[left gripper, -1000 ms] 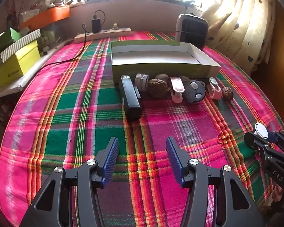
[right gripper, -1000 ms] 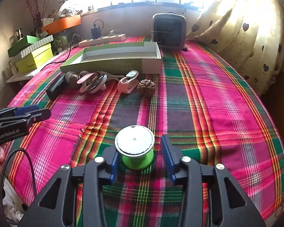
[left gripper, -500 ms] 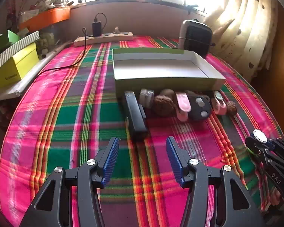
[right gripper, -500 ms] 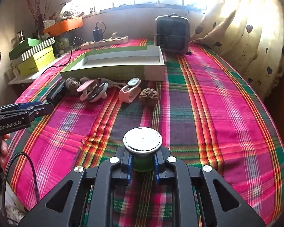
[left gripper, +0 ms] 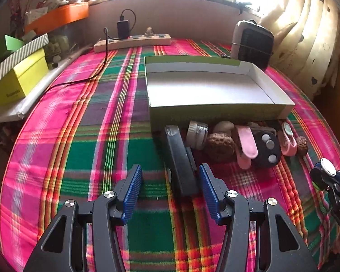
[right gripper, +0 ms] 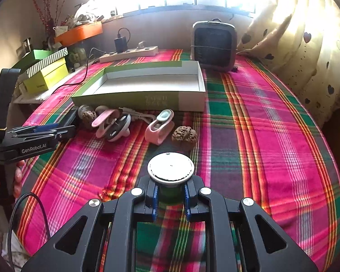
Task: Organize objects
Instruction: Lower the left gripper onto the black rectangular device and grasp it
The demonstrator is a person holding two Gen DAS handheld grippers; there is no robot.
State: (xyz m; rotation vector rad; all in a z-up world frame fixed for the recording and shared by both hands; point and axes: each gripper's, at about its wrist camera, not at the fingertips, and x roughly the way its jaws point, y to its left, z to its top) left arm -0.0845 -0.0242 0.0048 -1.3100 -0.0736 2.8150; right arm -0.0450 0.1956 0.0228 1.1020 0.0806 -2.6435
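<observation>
Clamping a small green jar (right gripper: pixel 171 193) with a round, flat white lid between blue ribbed pads, right gripper (right gripper: pixel 170 198) with jaws clenched on the jar's body, just above the plaid cloth (right gripper: pixel 272 149) of the desk. Pink, green and orange woven checks, slightly rumpled near the middle. Spread wide and grasping nothing, left gripper (left gripper: pixel 170 192), its jaws either side of the near end of a long black rectangular case (left gripper: pixel 181 158), matte and hard-edged, lying on the cloth; pads apart from it.

Behind the case, a row of small things just in front of a shallow cardboard box lid (left gripper: pixel 210 86), green outside, plain white inside: a short glass jar (left gripper: pixel 197 133) on its side with a ribbed metal cap, a wrinkled brown walnut (left gripper: pixel 219 146), a glossy pink clip-shaped piece (left gripper: pixel 247 145), a rounded black fob (left gripper: pixel 268 147) with silver buttons, a second pink clip (right gripper: pixel 159 127) with a pale oval pad, and a second rough walnut (right gripper: pixel 184 136) nearest the held jar. Farther back, a beige power strip (left gripper: pixel 133 42) and a dark grilled heater (right gripper: pixel 213 45).
</observation>
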